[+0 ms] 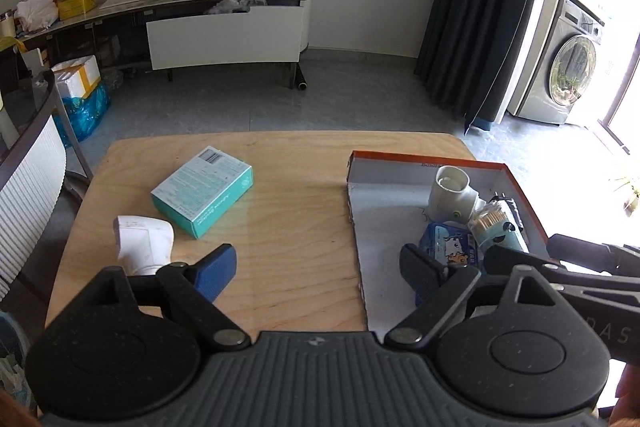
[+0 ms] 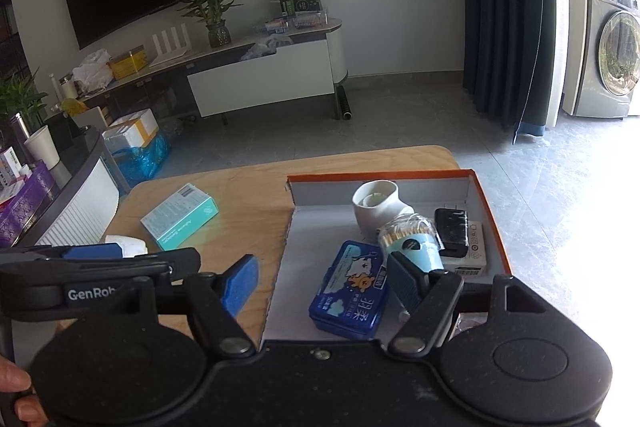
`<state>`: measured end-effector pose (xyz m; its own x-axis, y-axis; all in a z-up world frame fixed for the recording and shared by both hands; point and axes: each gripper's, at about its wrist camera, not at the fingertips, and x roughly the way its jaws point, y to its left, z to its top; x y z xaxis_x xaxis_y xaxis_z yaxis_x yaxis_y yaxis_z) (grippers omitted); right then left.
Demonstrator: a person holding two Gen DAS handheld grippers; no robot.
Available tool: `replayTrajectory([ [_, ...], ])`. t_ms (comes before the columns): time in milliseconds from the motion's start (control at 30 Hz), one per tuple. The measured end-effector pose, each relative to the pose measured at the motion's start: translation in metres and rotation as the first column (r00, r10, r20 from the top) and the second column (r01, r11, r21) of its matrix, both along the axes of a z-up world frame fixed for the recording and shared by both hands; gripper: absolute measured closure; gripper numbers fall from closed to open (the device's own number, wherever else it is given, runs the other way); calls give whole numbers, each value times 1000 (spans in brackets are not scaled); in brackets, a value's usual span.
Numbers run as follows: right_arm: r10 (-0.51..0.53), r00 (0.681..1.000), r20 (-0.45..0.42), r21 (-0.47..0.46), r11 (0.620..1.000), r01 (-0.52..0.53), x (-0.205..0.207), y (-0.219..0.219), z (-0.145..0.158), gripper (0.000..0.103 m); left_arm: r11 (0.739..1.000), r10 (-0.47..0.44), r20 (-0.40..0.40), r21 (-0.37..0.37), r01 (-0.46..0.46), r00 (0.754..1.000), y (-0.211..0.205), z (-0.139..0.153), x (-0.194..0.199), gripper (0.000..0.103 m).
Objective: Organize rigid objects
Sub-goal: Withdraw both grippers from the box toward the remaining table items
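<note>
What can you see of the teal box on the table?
The teal box is a flat rectangular carton, cardboard by its look, with a pale printed top face bearing small text and a barcode label at its far end. It lies flat and closed on the wooden table, turned diagonally, outside the orange-rimmed tray. Nothing grips it; a white thermometer-like device lies just beside it.

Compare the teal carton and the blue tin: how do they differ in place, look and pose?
The teal carton lies on the bare wooden table, outside the orange-rimmed tray; the blue tin lies inside that tray. The carton is pale teal with fine print and a barcode label; the tin is deep blue with a cartoon picture. The carton has sharp edges, the tin rounded corners. Both are flat, rectangular, and untouched by either gripper.
</note>
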<state>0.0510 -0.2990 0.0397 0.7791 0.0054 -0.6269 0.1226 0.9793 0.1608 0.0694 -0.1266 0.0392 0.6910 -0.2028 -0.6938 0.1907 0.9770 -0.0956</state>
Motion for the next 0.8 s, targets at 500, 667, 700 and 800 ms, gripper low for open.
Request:
replayTrajectory([
  [500, 86, 996, -7, -16, 996, -86, 6, 44, 3, 18, 998, 68, 15, -1, -68, 998, 43, -1, -7, 12],
  [667, 104, 994, -14, -19, 994, -104, 9, 56, 2, 18, 997, 82, 14, 3, -82, 997, 54, -3, -8, 12],
  [700, 107, 994, -16, -20, 994, -107, 10, 57, 1, 18, 996, 84, 14, 4, -84, 996, 55, -4, -8, 12],
  [800, 118, 993, -22, -22, 993, -118, 12, 64, -1, 18, 996, 93, 10, 5, -93, 996, 61, -5, -7, 13],
])
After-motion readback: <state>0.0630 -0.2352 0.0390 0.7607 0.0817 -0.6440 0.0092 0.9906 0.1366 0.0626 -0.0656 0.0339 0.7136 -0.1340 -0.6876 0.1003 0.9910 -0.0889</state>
